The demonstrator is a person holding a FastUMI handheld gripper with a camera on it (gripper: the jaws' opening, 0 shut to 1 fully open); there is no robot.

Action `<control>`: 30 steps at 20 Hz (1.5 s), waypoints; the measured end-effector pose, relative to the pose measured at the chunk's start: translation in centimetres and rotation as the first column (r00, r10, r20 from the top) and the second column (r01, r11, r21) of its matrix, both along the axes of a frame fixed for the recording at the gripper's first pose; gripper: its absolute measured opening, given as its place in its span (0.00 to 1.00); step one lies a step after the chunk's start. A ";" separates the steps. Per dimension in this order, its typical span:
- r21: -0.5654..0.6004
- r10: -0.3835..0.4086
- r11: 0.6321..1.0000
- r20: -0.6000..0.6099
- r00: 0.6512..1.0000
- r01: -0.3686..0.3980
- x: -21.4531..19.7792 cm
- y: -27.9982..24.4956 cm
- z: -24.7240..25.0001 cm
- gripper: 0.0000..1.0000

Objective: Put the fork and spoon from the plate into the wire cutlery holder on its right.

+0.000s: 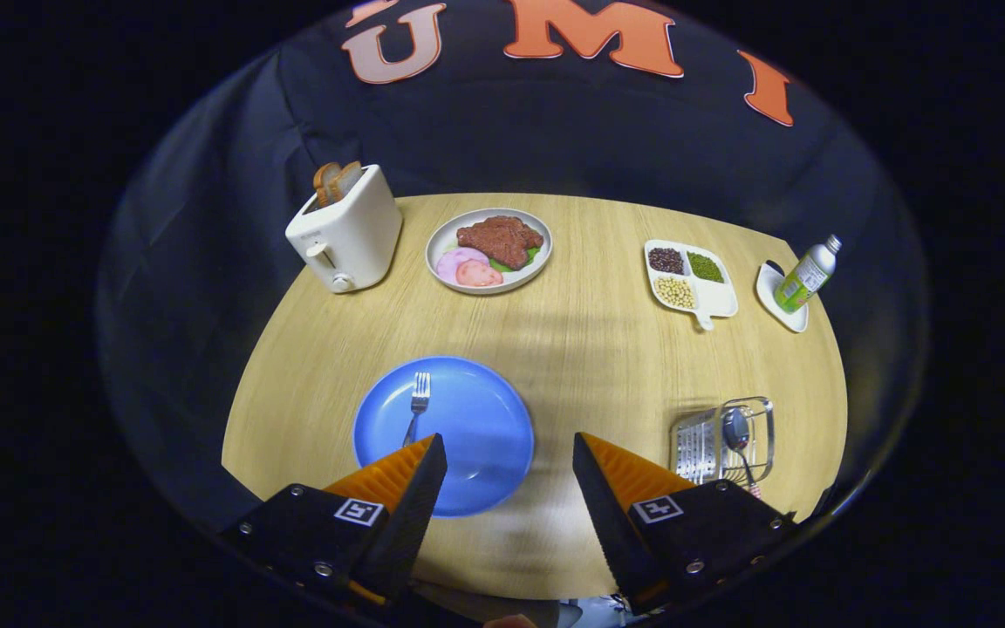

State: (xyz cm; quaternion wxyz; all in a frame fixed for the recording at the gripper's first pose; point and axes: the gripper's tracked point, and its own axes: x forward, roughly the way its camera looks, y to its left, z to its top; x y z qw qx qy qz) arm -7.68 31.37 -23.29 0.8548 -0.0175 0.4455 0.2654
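The fork [416, 407] lies on the blue plate [476, 419], tines pointing away from me, its handle running back toward my left finger and ending just ahead of that fingertip. It sits on the plate's left half; the rest of the plate is bare. The spoon [736, 432] already stands in the wire cutlery holder [721, 440], bowl up, leaning against the wire, its handle slanting down. The holder sits on the worktop [590, 349] to the right of the plate, just beyond my right finger.

My jaws [509, 453] stand wide apart and hold nothing. The left fingertip hangs over the plate's near left part, the right one over bare worktop between plate and holder.

Farther off, a white toaster [345, 234] with two slices of bread [336, 181] poking up stands at the far left. Beside it is a white plate of meat and sliced sausage [489, 249] on a green leaf. To the far right there is a divided white dish [688, 277] with dark, green and pale beans in separate compartments, and next to it a small white saucer [782, 301] carrying a green bottle [806, 274].
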 end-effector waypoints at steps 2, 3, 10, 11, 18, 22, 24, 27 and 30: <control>0.008 0.014 1.000 -0.029 0.999 -0.014 -1.7 2.0 -0.9 0.88; 0.016 0.022 1.000 -0.038 0.999 -0.021 -2.3 3.1 -1.2 0.88; 0.008 0.047 0.999 -0.112 0.993 -0.046 -6.0 7.5 -5.2 0.87; 0.003 0.046 0.999 -0.118 0.992 -0.046 -6.2 7.8 -5.8 0.86; -0.057 0.023 0.998 -0.144 0.989 -0.031 -7.0 8.4 -9.5 0.71; -0.097 0.026 0.994 -0.133 0.991 -0.040 -7.3 7.7 -10.8 0.49; -0.086 0.038 0.995 -0.137 0.990 -0.050 -7.4 7.8 -11.1 0.37; -0.071 0.056 0.995 -0.141 0.988 -0.067 -7.4 7.9 -11.3 0.17; -0.034 0.069 0.997 -0.139 0.988 -0.075 -7.0 7.7 -10.2 0.11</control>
